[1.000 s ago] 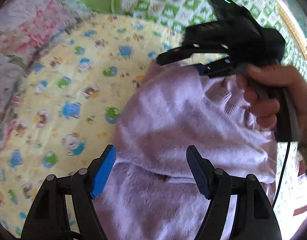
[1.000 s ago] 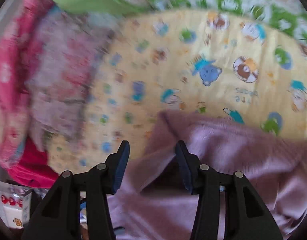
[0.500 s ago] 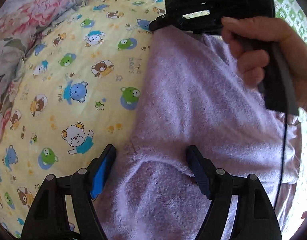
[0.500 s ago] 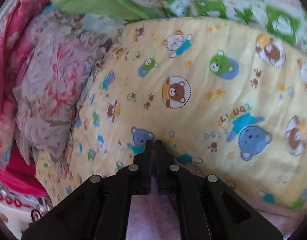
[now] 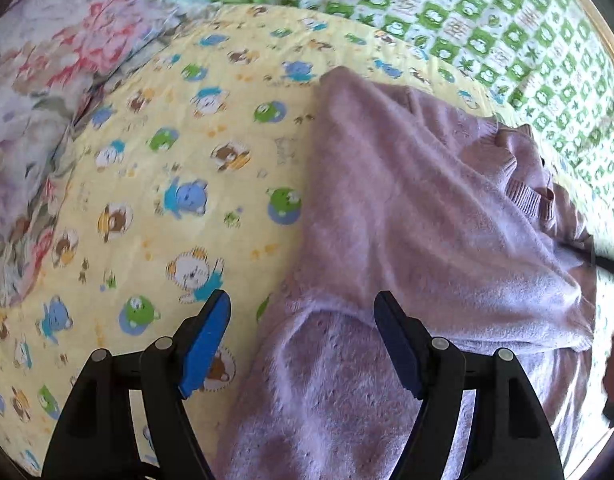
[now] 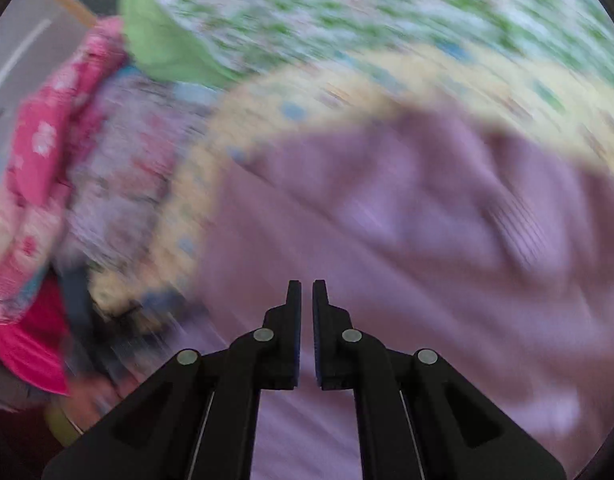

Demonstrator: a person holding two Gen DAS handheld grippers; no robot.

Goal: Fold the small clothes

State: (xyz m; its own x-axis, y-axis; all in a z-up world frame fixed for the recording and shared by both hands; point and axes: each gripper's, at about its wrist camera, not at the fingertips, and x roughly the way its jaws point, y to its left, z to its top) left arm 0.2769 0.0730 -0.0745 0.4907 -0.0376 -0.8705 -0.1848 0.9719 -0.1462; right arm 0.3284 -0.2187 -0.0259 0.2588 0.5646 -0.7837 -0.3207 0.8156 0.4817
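Lilac knit garment [image 5: 407, 208] lies on a yellow sheet [image 5: 179, 160] printed with cartoon bears, spread over a bed. In the left wrist view the garment fills the right half of the scene, running from a far corner near the sheet's edge down to the near edge. One layer is folded over another; a fold edge crosses between the near layers. A ribbed cuff or hem [image 5: 527, 196] shows at the right, on top of the folded layer.

Left gripper [image 5: 303, 320] hovers over the garment's near left edge, fingers well apart, nothing between the pads. The left blue pad [image 5: 205, 340] sits over the sheet, the right one over the lilac fabric.

Right gripper [image 6: 306, 320] in its own view: fingers drawn together, only a thin slit between them, no cloth caught. The view is heavily motion-blurred. Lilac fabric [image 6: 387, 240] fills the ground under and beyond it.

Far side: green-and-white checked bedding [image 5: 487, 20]. Far left: floral quilt [image 5: 47, 80]; a pink floral cloth [image 6: 47, 140] beside it in the right wrist view.
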